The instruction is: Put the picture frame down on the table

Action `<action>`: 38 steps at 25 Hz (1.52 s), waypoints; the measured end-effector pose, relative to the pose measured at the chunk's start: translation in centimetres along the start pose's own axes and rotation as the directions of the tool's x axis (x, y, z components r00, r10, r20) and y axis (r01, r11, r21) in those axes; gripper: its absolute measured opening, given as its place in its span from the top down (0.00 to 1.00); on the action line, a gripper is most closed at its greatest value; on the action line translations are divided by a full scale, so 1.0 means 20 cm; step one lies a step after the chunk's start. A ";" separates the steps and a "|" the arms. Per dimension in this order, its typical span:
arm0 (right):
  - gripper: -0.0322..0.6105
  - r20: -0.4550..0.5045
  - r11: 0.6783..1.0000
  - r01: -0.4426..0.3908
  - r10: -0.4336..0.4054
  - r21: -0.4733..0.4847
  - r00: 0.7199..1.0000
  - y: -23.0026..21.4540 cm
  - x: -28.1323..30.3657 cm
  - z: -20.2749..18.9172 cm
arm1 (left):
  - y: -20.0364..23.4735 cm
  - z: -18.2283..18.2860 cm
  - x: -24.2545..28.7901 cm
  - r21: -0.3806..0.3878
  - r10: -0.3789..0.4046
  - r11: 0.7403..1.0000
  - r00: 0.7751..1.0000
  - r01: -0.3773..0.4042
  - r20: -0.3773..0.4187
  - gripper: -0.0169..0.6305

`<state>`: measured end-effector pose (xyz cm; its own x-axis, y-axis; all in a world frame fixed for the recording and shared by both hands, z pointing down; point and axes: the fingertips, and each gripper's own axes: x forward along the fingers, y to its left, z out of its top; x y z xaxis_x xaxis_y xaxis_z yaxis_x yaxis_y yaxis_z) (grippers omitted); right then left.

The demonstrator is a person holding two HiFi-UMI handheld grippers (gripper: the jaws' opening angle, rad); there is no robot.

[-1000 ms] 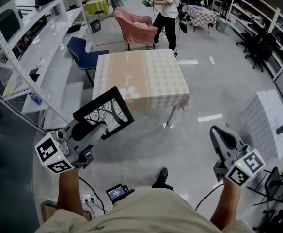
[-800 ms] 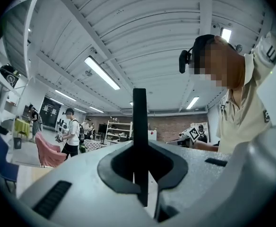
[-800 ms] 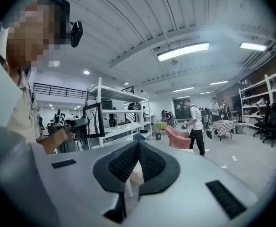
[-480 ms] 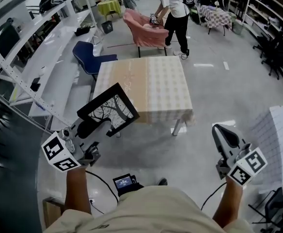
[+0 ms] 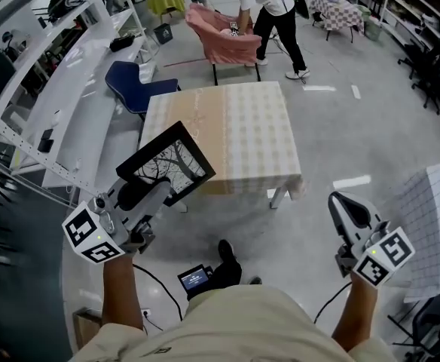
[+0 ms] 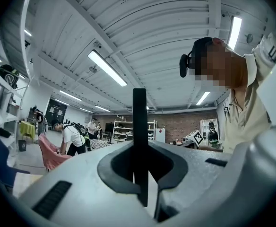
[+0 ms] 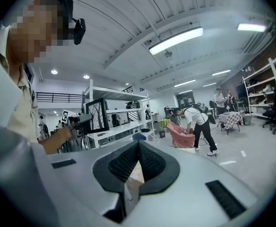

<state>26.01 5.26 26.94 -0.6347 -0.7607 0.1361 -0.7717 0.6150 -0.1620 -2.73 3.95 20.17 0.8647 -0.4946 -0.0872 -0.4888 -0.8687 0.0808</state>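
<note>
No legible txt, brand or no. anywhere. Left marker cube on left gripper, 8 o'clock in head view, and right marker cube on right gripper, 4 o'clock, carry only b/w square codes, no letters; picture frame shows tree art w/o caption. Device screen at 6 o'clock glows blue, print too small to read.
</note>
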 end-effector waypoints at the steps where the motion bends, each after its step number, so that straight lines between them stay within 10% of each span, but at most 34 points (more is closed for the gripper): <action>1: 0.95 -0.005 1.000 0.004 -0.004 -0.002 1.000 -0.02 0.04 0.01 | 0.05 -0.01 0.03 -0.006 -0.004 1.000 1.000 0.004 0.003 0.92; 17: 0.95 0.000 0.994 0.093 -0.093 -0.066 0.996 -0.22 0.82 0.27 | 0.89 -0.02 0.23 -0.039 -0.124 0.991 0.992 0.125 0.024 0.92; 38: 0.95 -0.031 0.999 0.016 -0.017 -0.038 0.999 -0.42 1.44 0.27 | 1.44 -0.19 0.37 -0.122 -0.102 0.988 0.994 0.096 -0.040 0.92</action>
<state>14.42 -22.84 26.94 -0.6227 -0.7640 0.1689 -0.7824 0.6106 -0.1226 -9.93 -24.63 25.63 0.9138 -0.4023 -0.0556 -0.3855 -0.9024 0.1927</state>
